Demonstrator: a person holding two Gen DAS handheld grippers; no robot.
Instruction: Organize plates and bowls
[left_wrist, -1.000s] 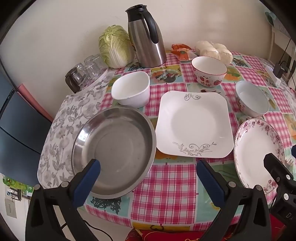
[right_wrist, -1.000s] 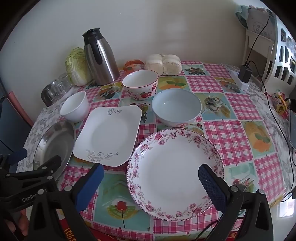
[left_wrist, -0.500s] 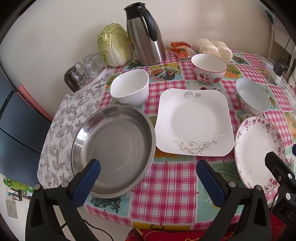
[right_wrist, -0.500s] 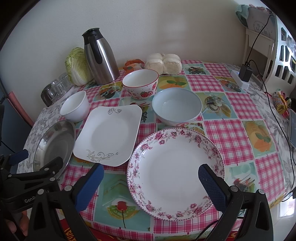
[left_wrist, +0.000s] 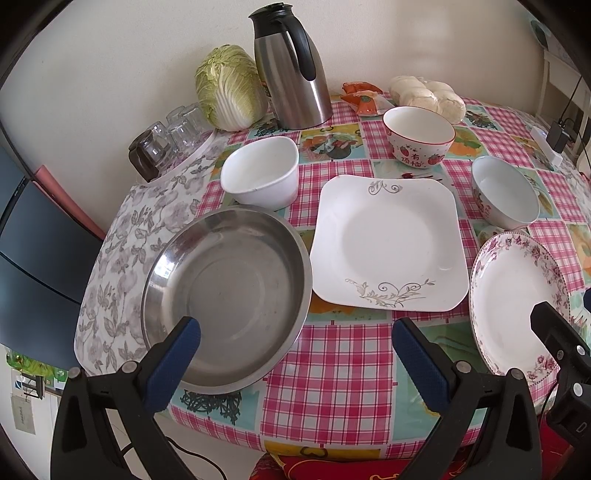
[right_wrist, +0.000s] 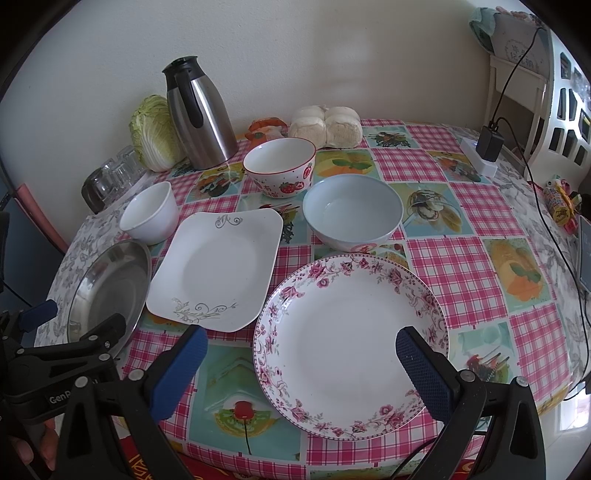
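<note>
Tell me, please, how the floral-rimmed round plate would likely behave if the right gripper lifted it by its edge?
The floral-rimmed plate looks like glazed ceramic, so probably rigid, slippery and breakable. Being wide and shallow, it would likely tilt from a one-edge grip. Its low rim lies near the tablecloth, so getting under it may be awkward.

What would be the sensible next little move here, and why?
Probably ease the right hand-held gripper down to the near rim of the round floral-rimmed plate. Its open fingers already hover right over that plate, nothing is held, and every dish lies separate on the checked tablecloth, so stacking hasn't started.
</note>
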